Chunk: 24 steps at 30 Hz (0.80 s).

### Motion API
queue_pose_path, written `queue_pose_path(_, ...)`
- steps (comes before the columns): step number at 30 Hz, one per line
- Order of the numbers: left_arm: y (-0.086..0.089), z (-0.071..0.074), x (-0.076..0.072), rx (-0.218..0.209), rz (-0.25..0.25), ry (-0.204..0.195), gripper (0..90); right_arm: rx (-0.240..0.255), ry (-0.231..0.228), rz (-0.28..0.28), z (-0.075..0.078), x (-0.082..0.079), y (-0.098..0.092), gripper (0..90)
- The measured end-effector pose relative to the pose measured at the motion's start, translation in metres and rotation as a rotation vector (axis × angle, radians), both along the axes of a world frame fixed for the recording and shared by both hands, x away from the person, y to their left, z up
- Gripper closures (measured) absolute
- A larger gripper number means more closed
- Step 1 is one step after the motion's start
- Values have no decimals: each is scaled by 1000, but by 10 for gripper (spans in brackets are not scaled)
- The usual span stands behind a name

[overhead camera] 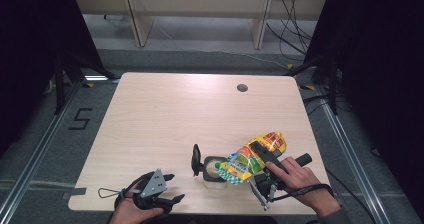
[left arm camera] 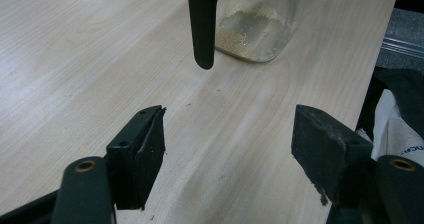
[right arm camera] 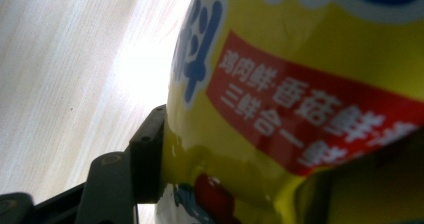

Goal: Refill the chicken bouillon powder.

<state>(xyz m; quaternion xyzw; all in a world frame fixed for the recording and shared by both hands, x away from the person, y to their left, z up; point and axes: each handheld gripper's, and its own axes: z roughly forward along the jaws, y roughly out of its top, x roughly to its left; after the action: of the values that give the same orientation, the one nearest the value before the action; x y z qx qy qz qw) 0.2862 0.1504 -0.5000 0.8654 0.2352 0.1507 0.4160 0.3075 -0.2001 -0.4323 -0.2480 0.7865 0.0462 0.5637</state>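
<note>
A yellow seasoning packet (overhead camera: 254, 156) with red and blue print hangs tilted, its lower end over the mouth of a small glass jar (overhead camera: 215, 173). My right gripper (overhead camera: 261, 153) is shut on the packet; in the right gripper view one black finger (right arm camera: 147, 151) presses the packet's (right arm camera: 300, 84) side and the other is hidden behind it. The jar (left arm camera: 255, 29) holds a thin layer of pale grains, and its black flip lid (overhead camera: 196, 160) stands up at its left. My left gripper (overhead camera: 174, 187) rests open near the table's front edge, jaws (left arm camera: 227, 139) wide apart with bare wood between, pointing at the jar.
The wooden table (overhead camera: 165, 114) has a round cable hole (overhead camera: 242, 88) near its far edge. The jar stands close to the front edge. Beyond the table lie grey floor, wooden furniture legs and cables; dark curtains flank both sides.
</note>
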Motion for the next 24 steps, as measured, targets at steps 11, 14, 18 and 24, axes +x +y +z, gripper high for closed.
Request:
queue_pose_path(11, 0, 1, 0, -6, 5, 4, 254, 16, 15, -41, -1, -3, -1, 390)
queue_pose_path(14, 0, 1, 0, -8, 5, 1, 249, 2, -7, -12, 1, -2, -1, 390)
queue_pose_path(18, 0, 1, 0, -8, 7, 3, 238, -6, -9, -9, 2, -2, -1, 390)
queue_pose_path(24, -1, 0, 0, -33, 20, 7, 221, -13, -16, -10, 3, -2, -1, 390)
